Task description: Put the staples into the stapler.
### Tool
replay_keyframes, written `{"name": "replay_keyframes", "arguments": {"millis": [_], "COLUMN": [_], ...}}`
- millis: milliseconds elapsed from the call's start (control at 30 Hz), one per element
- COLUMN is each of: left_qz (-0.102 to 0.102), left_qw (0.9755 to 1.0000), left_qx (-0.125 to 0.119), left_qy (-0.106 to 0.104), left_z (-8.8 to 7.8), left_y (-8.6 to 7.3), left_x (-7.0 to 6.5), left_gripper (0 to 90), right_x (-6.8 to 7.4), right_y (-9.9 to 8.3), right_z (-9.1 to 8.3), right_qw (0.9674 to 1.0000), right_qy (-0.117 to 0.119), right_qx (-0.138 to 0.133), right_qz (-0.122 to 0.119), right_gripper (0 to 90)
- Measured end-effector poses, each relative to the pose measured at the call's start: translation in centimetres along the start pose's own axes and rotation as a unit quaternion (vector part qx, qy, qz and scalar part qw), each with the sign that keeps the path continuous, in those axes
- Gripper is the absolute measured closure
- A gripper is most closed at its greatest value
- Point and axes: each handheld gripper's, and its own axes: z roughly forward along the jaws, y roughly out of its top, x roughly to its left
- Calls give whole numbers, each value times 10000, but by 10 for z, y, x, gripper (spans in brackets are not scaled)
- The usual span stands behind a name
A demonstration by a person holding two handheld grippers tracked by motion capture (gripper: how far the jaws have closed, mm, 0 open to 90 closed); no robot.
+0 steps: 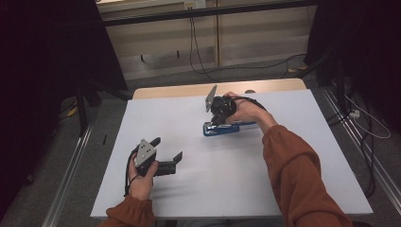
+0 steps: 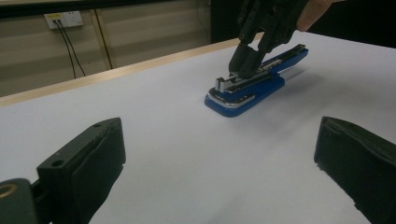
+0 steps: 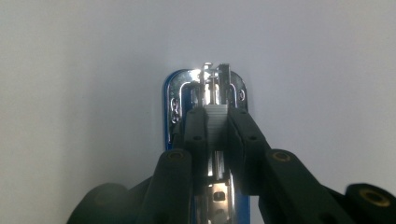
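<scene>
In the right gripper view, the right gripper's point(image 3: 215, 128) black jaws cover the blue metal-topped stapler's point(image 3: 170, 100) middle; the bottom edge crops its rear.

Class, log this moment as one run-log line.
right hand-held gripper: shut on silver staple strip | blue open stapler: on table | left hand-held gripper: open

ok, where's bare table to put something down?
Free: the strip between the left gripper and the blue stapler, the near edge of the table, and its far left corner. Crowded: around the stapler, where the right gripper works.
</scene>
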Motion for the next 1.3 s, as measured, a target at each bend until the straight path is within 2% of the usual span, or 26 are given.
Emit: {"name": "replay_keyframes", "arguments": {"millis": [867,1300], "left_qz": [12,15], "left_qw": [10000,10000], "left_qx": [-1,-2], "left_qy": [-6,-6], "left_z": [0,0], "left_y": [0,0], "left_x": [0,0], "left_gripper": [21,21], "right_x": [0,1], "right_y": [1,0], "right_z": [0,-1], "right_qw": [10000,9999], "right_qy": [-51,-61], "right_qx": [14,136], "right_qz": [10,-6], "right_gripper": [790,790]}}
